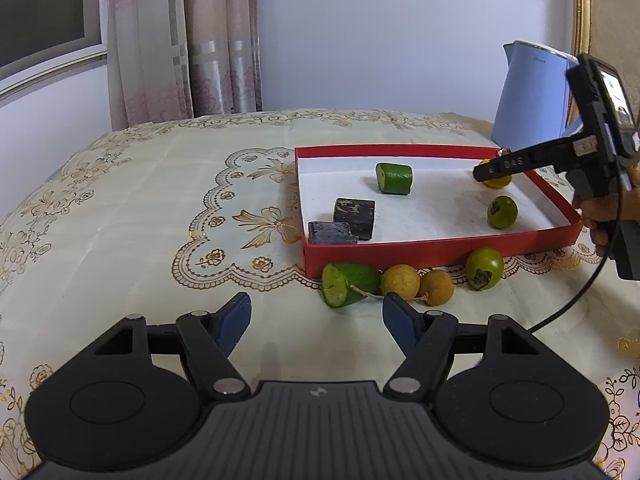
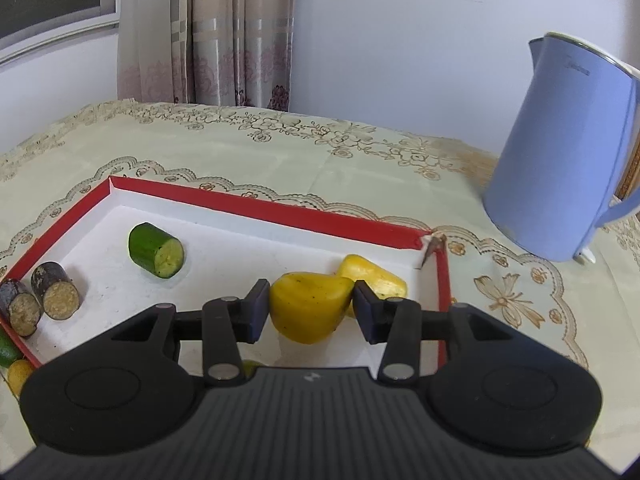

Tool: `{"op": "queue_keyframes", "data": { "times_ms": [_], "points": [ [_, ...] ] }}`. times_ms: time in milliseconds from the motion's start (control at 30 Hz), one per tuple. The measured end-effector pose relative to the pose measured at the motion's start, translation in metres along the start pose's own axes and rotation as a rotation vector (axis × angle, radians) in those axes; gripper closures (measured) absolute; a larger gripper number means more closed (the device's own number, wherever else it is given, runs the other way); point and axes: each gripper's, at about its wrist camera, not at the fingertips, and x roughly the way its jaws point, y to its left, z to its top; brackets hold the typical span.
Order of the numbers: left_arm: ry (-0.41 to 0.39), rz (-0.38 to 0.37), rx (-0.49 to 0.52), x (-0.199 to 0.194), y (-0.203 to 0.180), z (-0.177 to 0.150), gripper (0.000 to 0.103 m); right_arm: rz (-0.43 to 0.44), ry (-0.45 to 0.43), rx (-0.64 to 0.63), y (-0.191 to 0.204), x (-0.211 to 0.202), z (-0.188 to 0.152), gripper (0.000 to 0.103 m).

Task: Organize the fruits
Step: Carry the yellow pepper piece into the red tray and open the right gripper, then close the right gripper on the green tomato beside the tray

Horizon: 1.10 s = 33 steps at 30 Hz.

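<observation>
A red tray (image 1: 440, 246) with a white floor holds a green cucumber piece (image 1: 394, 178), two dark sugarcane pieces (image 1: 354, 216), a green round fruit (image 1: 502, 212) and yellow fruit pieces. My right gripper (image 2: 310, 306) is shut on a yellow fruit piece (image 2: 308, 306), held over the tray's right end beside another yellow piece (image 2: 372, 274). It also shows in the left wrist view (image 1: 486, 170). My left gripper (image 1: 316, 316) is open and empty above the cloth. Just ahead of it, outside the tray, lie a cut cucumber end (image 1: 348, 284), two longans (image 1: 418, 284) and a green fruit (image 1: 484, 268).
A blue kettle (image 2: 568, 152) stands right of the tray (image 2: 256, 210) near the table's back edge. A patterned cloth (image 1: 140, 220) covers the table. Curtains (image 1: 184, 40) and a window hang behind.
</observation>
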Motion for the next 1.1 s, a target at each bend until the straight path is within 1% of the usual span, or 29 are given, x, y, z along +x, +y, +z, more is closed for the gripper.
{"op": "queue_keyframes", "data": {
  "times_ms": [100, 133, 200, 267, 333, 367, 433, 467, 500, 567, 633, 667, 733, 833, 900, 967, 1000, 1033, 1067, 1100],
  "points": [
    [-0.002, 0.000, 0.006, 0.000, -0.001, 0.001, 0.031, 0.012, 0.014, -0.002, 0.004, 0.007, 0.005, 0.061],
    [-0.001, 0.004, 0.005, 0.001, -0.001, 0.001, 0.031, 0.006, 0.022, -0.007, 0.006, 0.009, 0.006, 0.059],
    [0.001, 0.010, 0.001, 0.002, 0.001, 0.001, 0.031, -0.032, 0.008, -0.018, 0.008, 0.007, 0.005, 0.035],
    [0.000, 0.011, -0.001, 0.002, 0.003, 0.001, 0.031, -0.069, -0.045, -0.025, 0.010, -0.010, 0.001, 0.028],
    [-0.004, 0.016, -0.005, 0.003, 0.006, 0.001, 0.031, -0.094, -0.099, -0.028, 0.012, -0.033, -0.005, 0.027],
    [-0.005, 0.016, -0.009, 0.004, 0.007, 0.001, 0.031, -0.104, -0.130, -0.028, 0.013, -0.046, -0.009, 0.025],
    [-0.015, 0.013, -0.011, 0.004, 0.007, 0.000, 0.031, -0.126, -0.216, -0.010, 0.017, -0.078, -0.021, 0.014],
    [-0.024, 0.013, -0.010, 0.004, 0.006, 0.000, 0.031, -0.133, -0.250, 0.008, 0.019, -0.092, -0.027, 0.004],
    [-0.033, 0.016, -0.008, 0.004, 0.004, -0.001, 0.031, -0.138, -0.283, 0.029, 0.022, -0.106, -0.035, 0.000],
    [-0.050, 0.027, 0.005, 0.003, 0.000, -0.002, 0.031, -0.119, -0.320, 0.070, 0.030, -0.129, -0.054, 0.000],
    [-0.065, 0.051, 0.032, 0.002, -0.004, -0.003, 0.031, -0.085, -0.309, 0.110, 0.035, -0.139, -0.069, 0.000],
    [-0.070, 0.066, 0.046, 0.001, -0.006, -0.003, 0.031, -0.060, -0.285, 0.115, 0.037, -0.139, -0.076, 0.000],
    [-0.082, 0.084, 0.069, -0.001, -0.010, -0.004, 0.031, -0.060, -0.242, 0.116, 0.043, -0.134, -0.088, 0.000],
    [-0.087, 0.074, 0.062, -0.005, -0.008, -0.004, 0.031, -0.056, -0.189, 0.065, 0.055, -0.123, -0.098, 0.000],
    [-0.083, 0.062, 0.047, -0.006, -0.006, -0.004, 0.031, -0.054, -0.199, 0.044, 0.062, -0.121, -0.100, 0.000],
    [-0.081, 0.064, 0.041, -0.006, -0.005, -0.005, 0.031, 0.009, -0.216, 0.037, 0.067, -0.121, -0.100, 0.000],
    [-0.081, 0.070, 0.039, -0.005, -0.005, -0.005, 0.031, 0.027, -0.217, 0.038, 0.071, -0.120, -0.099, 0.002],
    [-0.082, 0.077, 0.035, -0.004, -0.004, -0.006, 0.031, 0.028, -0.204, 0.032, 0.073, -0.118, -0.097, 0.006],
    [-0.081, 0.080, 0.031, -0.003, -0.004, -0.006, 0.031, 0.017, -0.186, 0.012, 0.077, -0.114, -0.095, 0.015],
    [-0.078, 0.081, 0.027, -0.003, -0.003, -0.007, 0.031, 0.007, -0.176, -0.005, 0.082, -0.113, -0.095, 0.019]
  ]
}}
